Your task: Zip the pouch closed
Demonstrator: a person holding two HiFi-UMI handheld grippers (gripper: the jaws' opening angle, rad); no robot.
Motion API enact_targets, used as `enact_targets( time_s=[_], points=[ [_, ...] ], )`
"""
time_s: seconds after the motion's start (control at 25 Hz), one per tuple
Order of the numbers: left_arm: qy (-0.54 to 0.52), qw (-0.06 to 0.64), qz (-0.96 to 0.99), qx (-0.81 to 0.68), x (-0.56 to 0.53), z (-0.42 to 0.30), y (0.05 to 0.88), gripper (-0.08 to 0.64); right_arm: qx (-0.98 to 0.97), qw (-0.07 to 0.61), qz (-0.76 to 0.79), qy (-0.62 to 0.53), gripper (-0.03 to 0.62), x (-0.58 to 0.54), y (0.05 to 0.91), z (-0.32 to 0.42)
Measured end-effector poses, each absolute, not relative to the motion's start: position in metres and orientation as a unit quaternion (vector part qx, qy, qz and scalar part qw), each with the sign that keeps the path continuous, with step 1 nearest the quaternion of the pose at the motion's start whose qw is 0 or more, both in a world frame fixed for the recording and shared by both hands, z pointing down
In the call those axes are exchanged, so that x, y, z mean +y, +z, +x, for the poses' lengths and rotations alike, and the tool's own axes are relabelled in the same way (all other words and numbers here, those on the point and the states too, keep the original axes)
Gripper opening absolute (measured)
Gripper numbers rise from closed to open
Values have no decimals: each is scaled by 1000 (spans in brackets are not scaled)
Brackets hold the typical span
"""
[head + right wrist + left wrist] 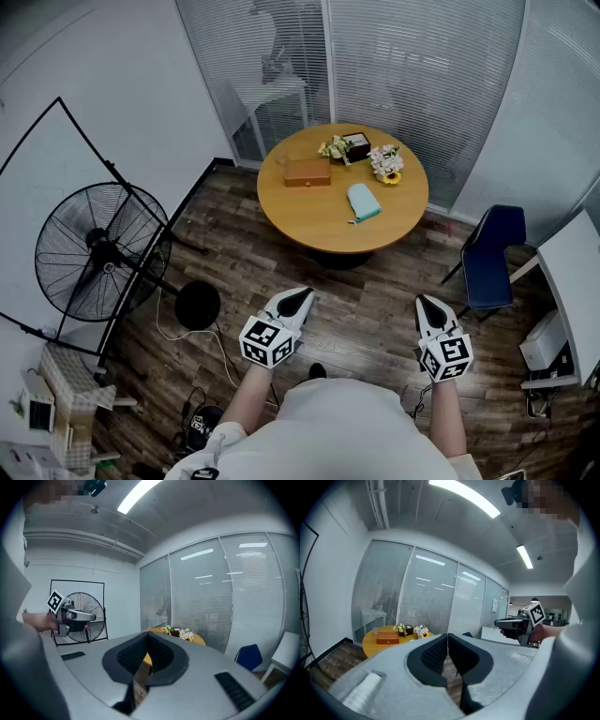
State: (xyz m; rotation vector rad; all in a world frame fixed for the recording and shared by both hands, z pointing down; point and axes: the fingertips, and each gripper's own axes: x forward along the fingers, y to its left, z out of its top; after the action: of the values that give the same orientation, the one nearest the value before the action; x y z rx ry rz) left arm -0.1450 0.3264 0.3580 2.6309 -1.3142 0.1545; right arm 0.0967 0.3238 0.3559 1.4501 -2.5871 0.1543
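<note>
A light teal pouch (363,202) lies on the round wooden table (309,211), on its right half near the front edge. Both grippers are held well short of the table, above the floor. My left gripper (300,298) is shut with nothing between its jaws, and my right gripper (427,307) is also shut and empty. In the left gripper view the left gripper (447,637) points toward the table (370,639), with the right gripper (520,623) off to its right. The right gripper (149,637) in its own view hides most of the table (199,641).
On the table stand a wooden box (307,172), a dark box (355,146) and flower bunches (385,163). A large standing fan (101,251) is at the left, its round base (197,305) and cable on the floor. A blue chair (491,255) stands at the right, and glass walls behind.
</note>
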Motion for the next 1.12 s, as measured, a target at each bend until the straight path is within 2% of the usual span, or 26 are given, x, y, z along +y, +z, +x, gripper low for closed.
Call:
enact_targets(
  time_s=[1.12],
  points=[
    [42,105,906,-409,287,-163,363,20,-853,84,510,73,6,293,365,68]
  ],
)
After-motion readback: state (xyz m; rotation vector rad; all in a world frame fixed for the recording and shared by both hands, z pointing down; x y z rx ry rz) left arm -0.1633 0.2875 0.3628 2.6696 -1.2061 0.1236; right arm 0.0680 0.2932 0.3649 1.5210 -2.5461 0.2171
